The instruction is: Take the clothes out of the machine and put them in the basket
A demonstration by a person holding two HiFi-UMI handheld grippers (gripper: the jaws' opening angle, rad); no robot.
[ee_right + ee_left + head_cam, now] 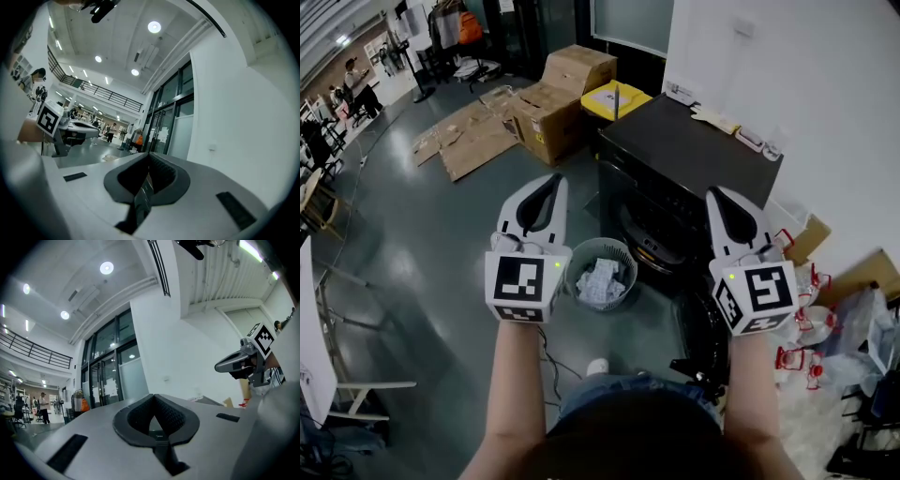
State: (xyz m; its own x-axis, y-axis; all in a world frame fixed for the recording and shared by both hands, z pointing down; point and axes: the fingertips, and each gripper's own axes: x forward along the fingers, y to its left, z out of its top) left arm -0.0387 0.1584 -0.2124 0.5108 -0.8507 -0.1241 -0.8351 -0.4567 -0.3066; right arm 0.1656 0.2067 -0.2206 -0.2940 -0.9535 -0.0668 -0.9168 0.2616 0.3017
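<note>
In the head view both grippers are held up level in front of me, above the floor. My left gripper [551, 181] is shut and holds nothing; its own view shows the closed jaws [153, 397] against a white wall and glass doors. My right gripper [719, 194] is shut and empty too [149, 157]. Each shows in the other's view: the right gripper [243, 363] and the left gripper [70, 129]. Below and between them stands the grey mesh basket [623, 251] with white clothes [600, 279] in it. The black machine [684, 150] is behind it, its door [705, 330] hanging open by my right arm.
Cardboard boxes [553, 103] and flattened cardboard [469, 141] lie on the dark floor at the back left. A yellow bin [614, 97] stands behind the machine. Plastic bags and red-handled items [811, 328] crowd the right side. People stand far off at the left [356, 84].
</note>
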